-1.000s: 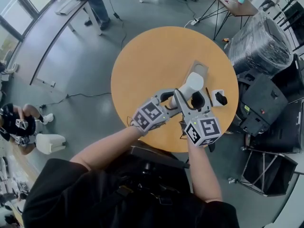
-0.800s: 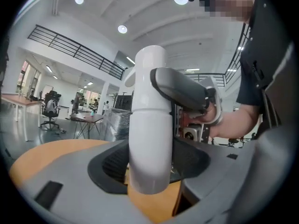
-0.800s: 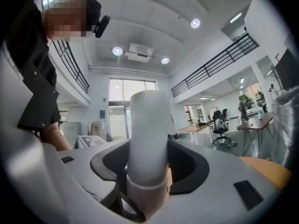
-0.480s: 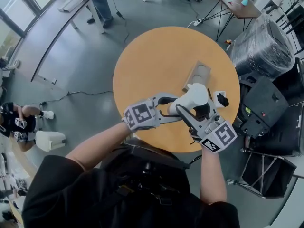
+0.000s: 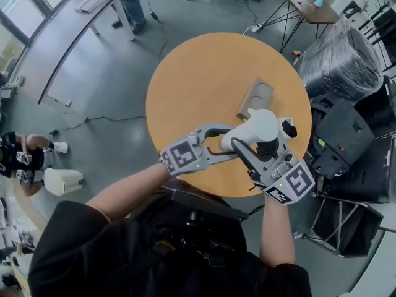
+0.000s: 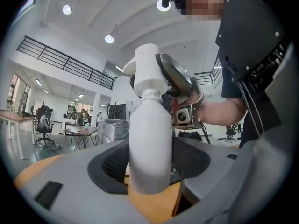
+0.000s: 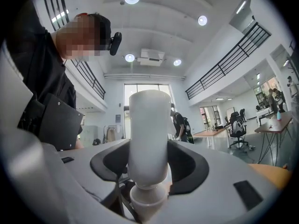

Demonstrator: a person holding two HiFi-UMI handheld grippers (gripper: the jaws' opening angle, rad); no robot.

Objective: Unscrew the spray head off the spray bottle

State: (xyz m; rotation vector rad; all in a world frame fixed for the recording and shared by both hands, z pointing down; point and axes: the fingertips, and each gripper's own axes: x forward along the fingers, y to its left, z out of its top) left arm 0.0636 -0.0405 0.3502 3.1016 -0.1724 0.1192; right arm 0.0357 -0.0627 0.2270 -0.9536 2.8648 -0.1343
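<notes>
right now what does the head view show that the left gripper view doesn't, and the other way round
Head view only: the whole round table and the tan tray lying on it. Left gripper view only: the left gripper with its pads pressed on the upright bottle, the spray head seated on its neck, and ceiling lights. Both: the bottle, with the right gripper at its top.
</notes>
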